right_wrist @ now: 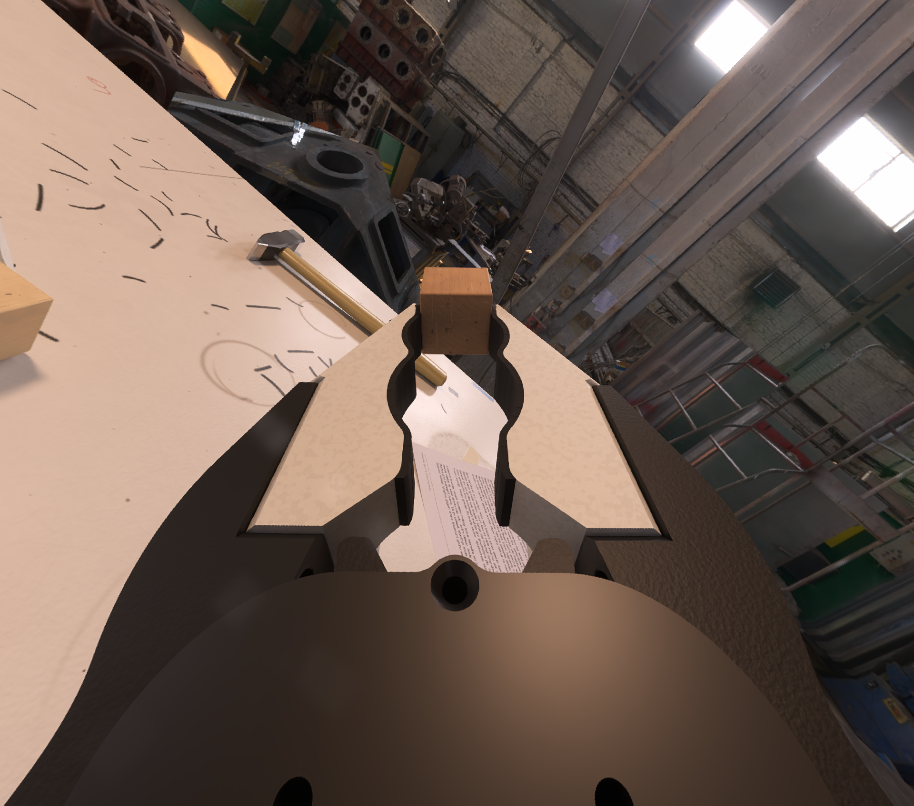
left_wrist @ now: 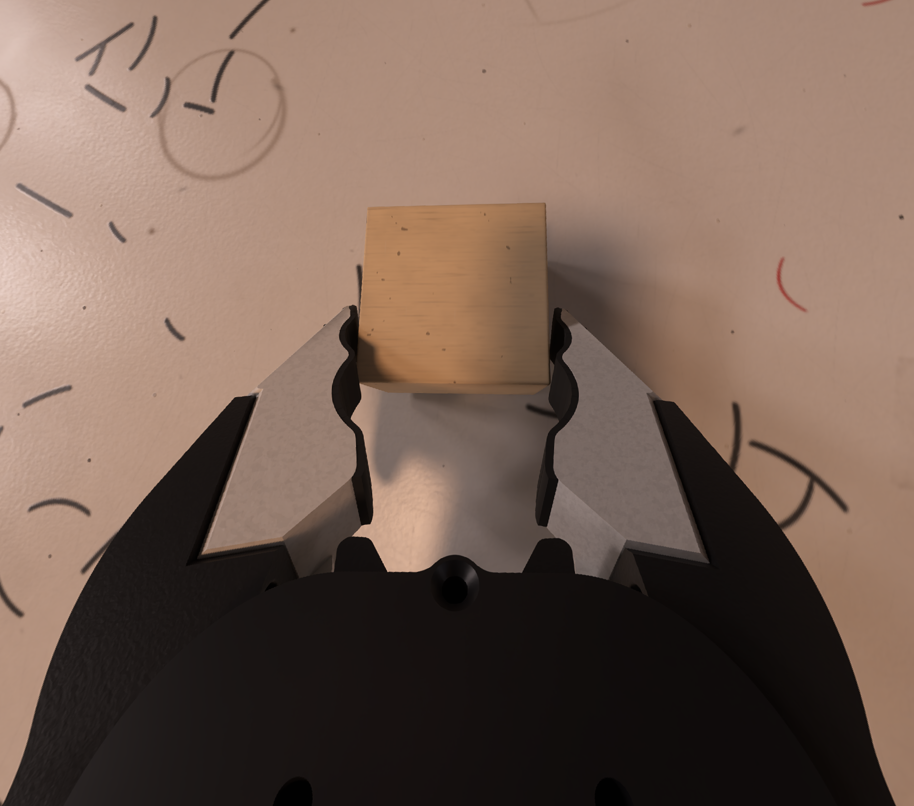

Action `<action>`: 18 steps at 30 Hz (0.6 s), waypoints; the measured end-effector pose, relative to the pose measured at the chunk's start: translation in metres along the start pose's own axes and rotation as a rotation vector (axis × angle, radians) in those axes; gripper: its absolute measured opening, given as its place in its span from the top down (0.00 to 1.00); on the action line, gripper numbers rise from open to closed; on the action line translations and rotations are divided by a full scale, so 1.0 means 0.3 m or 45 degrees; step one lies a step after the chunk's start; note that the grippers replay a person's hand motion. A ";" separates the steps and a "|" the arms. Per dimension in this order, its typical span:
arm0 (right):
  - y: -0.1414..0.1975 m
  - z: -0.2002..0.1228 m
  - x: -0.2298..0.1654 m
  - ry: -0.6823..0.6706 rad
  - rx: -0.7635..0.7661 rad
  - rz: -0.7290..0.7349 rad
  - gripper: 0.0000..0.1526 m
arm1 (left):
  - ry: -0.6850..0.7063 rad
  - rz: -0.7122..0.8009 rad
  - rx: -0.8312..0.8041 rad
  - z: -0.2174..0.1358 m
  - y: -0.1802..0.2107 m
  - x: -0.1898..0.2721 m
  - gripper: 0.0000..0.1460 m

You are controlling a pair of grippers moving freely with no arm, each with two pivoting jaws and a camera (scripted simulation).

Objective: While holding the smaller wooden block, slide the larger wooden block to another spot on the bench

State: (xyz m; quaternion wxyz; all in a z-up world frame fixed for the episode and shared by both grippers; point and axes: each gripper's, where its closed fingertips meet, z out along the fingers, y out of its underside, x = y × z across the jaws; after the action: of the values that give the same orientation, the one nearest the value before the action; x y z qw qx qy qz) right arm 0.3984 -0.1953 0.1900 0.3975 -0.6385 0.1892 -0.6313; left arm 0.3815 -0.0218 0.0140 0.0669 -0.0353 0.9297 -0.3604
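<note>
While the right tool (right_wrist: 456,320) has the smaller wooden block (right_wrist: 456,317) pinched between its fingertips and lifted clear of the bench (right_wrist: 123,411), the hold half of the task looks done. The jaws are narrowed to the cube's width, both pads sit against its side faces, and workshop background shows behind the cube rather than bench surface.

The left tool (left_wrist: 454,327) points down at the bench and brackets the larger wooden block (left_wrist: 454,295). Its jaws stand about as wide as the block. The left fingertip appears to touch the block's near corner; the right fingertip sits right at the other side face, and a thin gap there cannot be ruled out. So it reads as closed on the block or just about to be, not a confirmed firm clamp. The block rests flat on the bench, its shadow falling straight beneath and toward the tool body.

In the right wrist view, a pale wooden corner, probably the same larger block, shows at the far left, well apart from the right tool. A hammer (right_wrist: 316,268) lies ahead of the right tool near the bench edge, partly behind its left finger. A printed sheet (right_wrist: 470,510) lies on the bench under the jaw gap.

Judgement: hold is established and the left tool is engaged, but whether any slide has been covered cannot be judged from this view. Left to do: move the block across the bench, keeping it flat. Marker scribbles all around the left tool; no obstacle visible near it.
</note>
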 end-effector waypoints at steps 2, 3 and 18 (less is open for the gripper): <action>0.002 0.000 -0.001 -0.002 -0.002 -0.001 0.83 | 0.020 0.020 -0.016 -0.011 0.012 -0.003 0.47; 0.003 0.001 -0.002 -0.003 -0.003 -0.002 0.83 | 0.025 0.031 -0.025 -0.017 0.019 -0.006 0.47; 0.027 0.019 -0.065 -0.096 -0.045 -0.037 0.83 | 0.118 0.113 -0.077 -0.096 0.088 -0.039 0.44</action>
State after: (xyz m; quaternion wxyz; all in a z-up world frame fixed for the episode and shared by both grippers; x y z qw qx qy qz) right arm 0.4035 -0.1842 0.1719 0.3837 -0.6714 0.1762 -0.6090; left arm 0.3882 0.0181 0.0184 0.0387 0.0205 0.9429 -0.3303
